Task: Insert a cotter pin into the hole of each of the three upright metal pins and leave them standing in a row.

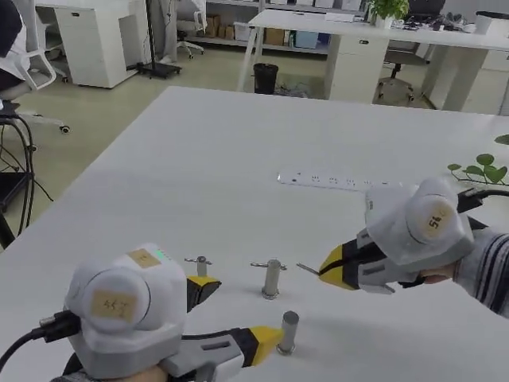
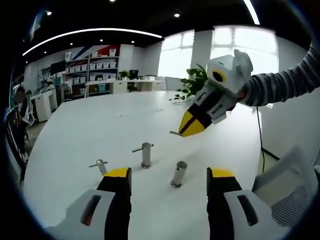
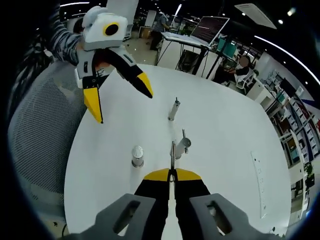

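Observation:
Three upright metal pins stand on the white table (image 1: 238, 159). A cotter pin crosses the top of the left pin (image 1: 201, 265) (image 2: 101, 166) and of the middle pin (image 1: 272, 278) (image 2: 146, 154) (image 3: 183, 145). The near pin (image 1: 288, 332) (image 2: 178, 173) (image 3: 137, 155) is bare. My left gripper (image 1: 236, 314) (image 2: 169, 175) is open, and the bare pin stands just ahead of its jaws. Right of the middle pin, my right gripper (image 1: 324, 272) (image 3: 171, 174) is shut on a cotter pin (image 1: 308, 269) (image 3: 172, 150) that points toward that pin.
A white power strip (image 1: 326, 181) lies farther back on the table. Plant leaves (image 1: 481, 169) reach in at the right edge. Office desks, chairs and a black bin (image 1: 266, 77) stand beyond the table.

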### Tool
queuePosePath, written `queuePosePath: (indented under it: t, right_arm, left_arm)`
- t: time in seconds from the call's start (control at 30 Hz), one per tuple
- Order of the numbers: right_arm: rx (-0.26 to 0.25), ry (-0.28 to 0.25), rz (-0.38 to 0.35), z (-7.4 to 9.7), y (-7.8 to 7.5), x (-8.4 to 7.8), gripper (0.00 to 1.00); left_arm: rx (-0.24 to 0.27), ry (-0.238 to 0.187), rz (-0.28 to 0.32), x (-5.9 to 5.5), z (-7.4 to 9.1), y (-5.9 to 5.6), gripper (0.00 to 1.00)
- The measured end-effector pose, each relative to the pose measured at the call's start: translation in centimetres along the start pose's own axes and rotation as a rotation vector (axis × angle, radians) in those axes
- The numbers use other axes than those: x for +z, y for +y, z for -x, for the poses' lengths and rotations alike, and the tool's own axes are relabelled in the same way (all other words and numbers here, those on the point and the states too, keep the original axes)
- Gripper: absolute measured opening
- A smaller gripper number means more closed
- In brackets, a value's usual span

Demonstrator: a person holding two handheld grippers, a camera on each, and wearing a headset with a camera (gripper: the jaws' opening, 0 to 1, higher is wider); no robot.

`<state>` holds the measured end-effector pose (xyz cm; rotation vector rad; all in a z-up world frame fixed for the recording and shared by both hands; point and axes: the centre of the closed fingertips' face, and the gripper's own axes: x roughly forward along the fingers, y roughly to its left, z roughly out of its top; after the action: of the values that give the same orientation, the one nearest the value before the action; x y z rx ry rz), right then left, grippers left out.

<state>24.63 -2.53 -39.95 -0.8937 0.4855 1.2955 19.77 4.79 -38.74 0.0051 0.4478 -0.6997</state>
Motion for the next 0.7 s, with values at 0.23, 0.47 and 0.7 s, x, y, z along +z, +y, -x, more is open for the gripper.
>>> queuePosePath:
  t: [0.23,0.47,0.7]
  right_arm:
    - [0.023,-0.012,0.101,-0.2,2.3,1.5,0.0]
    - [0.048,-0.044,0.171,-0.3,4.1,3.4,0.0]
    - [0.072,-0.06,0.23,-0.2,5.5,4.5,0.0]
  left_arm:
    - [-0.034,-0.019,0.057,0.7,-0.1,-0.9,0.5]
    - [-0.072,-0.023,0.148,0.5,-0.2,-2.0,0.41]
    - [-0.11,-0.025,0.215,0.2,-0.2,-2.9,0.27]
